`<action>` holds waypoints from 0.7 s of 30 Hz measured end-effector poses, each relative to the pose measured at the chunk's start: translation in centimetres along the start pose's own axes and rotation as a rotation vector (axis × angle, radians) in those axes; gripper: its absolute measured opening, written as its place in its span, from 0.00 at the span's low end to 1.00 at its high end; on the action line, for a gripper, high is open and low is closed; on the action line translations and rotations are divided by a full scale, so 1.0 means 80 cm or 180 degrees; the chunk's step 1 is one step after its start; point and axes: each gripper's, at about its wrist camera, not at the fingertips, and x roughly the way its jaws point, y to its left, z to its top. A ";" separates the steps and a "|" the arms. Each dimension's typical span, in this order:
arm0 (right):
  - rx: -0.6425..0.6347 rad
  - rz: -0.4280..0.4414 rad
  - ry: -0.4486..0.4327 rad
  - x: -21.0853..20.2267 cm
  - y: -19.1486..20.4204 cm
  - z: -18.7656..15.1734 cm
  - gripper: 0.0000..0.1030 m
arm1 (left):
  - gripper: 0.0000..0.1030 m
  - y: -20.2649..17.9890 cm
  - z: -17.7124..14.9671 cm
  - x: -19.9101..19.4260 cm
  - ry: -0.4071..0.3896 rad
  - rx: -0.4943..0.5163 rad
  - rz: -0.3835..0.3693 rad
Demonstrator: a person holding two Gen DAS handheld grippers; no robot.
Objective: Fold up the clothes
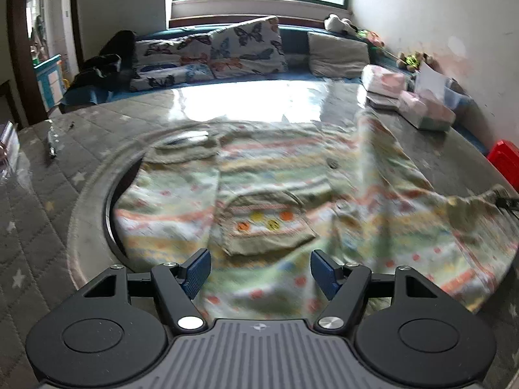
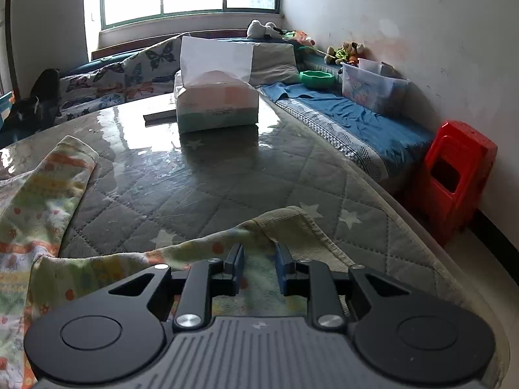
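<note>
Lying spread across the quilted grey table (image 1: 39, 201), a child's patterned top (image 1: 266, 188) shows its chest pocket (image 1: 266, 227) face up, one sleeve reaching toward the tissue boxes (image 1: 425, 113) at the far right. The left gripper (image 1: 259, 274) hangs above the hem with its blue pads (image 1: 196, 272) set wide apart, holding nothing. In the right wrist view, the right gripper (image 2: 259, 267) sits low over the other sleeve's ribbed cuff (image 2: 292, 227), its fingers parted with cloth between them, not closed on it.
</note>
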 end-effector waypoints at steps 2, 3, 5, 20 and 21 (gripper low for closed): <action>-0.0033 -0.0019 -0.0010 0.000 0.003 -0.002 0.21 | 0.69 0.006 0.011 0.004 -0.0043 -0.0008 0.0074; -0.0033 -0.0030 -0.0018 0.000 0.004 -0.002 0.21 | 0.69 0.009 0.016 0.006 -0.0063 -0.0009 0.0114; 0.0008 -0.0032 -0.0030 0.000 0.003 -0.002 0.22 | 0.67 0.015 0.028 0.012 -0.0101 -0.0011 0.0188; 0.0076 0.0010 -0.0134 -0.003 0.003 -0.011 0.35 | 0.52 0.032 0.093 0.126 0.0082 -0.0070 0.0433; 0.0079 0.0019 -0.0139 -0.003 0.004 -0.012 0.37 | 0.52 0.032 0.094 0.131 0.0102 -0.0059 0.0450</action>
